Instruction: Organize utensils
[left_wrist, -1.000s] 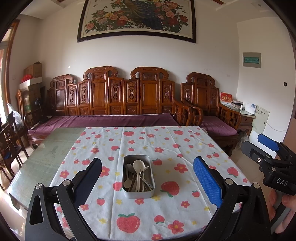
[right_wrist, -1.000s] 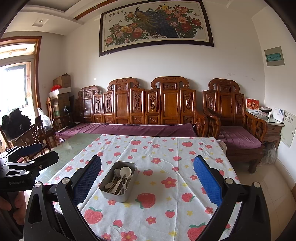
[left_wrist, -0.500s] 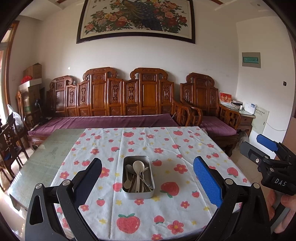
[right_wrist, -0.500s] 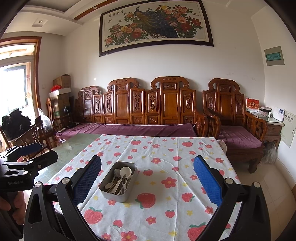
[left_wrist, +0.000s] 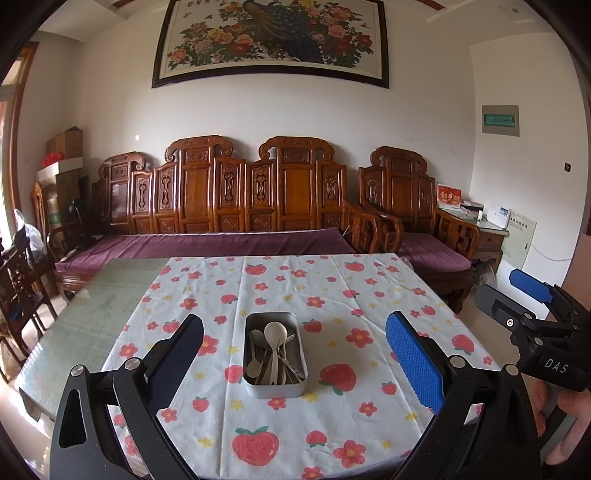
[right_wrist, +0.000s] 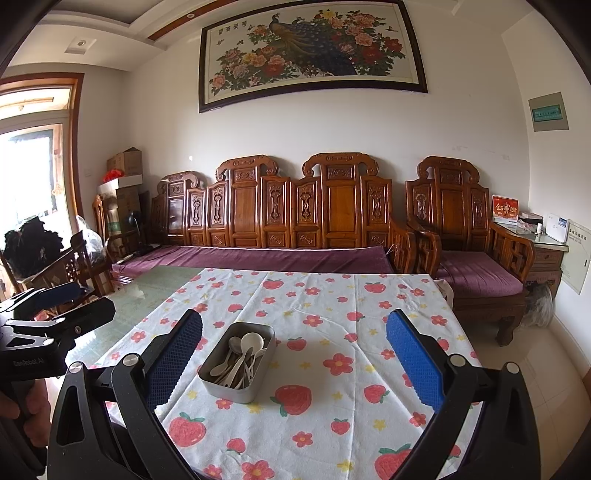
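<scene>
A grey metal tin (left_wrist: 275, 387) (right_wrist: 221, 384) stands on the strawberry-print tablecloth (left_wrist: 332, 295) (right_wrist: 332, 302), holding several pale spoons (left_wrist: 275, 332) (right_wrist: 251, 341) and metal forks mixed together. My left gripper (left_wrist: 295, 354) hovers open above the near edge, the tin lying between and beyond its fingers. My right gripper (right_wrist: 295, 354) is open too, with the tin just inside its left finger. Both hold nothing. Each gripper shows at the edge of the other's view, the right one (left_wrist: 532, 299) and the left one (right_wrist: 55, 306).
Bare green glass tabletop (left_wrist: 92, 314) (right_wrist: 155, 288) lies left of the cloth. A carved wooden sofa (left_wrist: 240, 206) with purple cushions stands behind the table, an armchair (right_wrist: 465, 236) to its right, dark chairs (left_wrist: 18, 280) at left. A hand (left_wrist: 569, 410) grips the right handle.
Both grippers have drifted only slightly; the tin and utensils have not moved, and both grippers stay open.
</scene>
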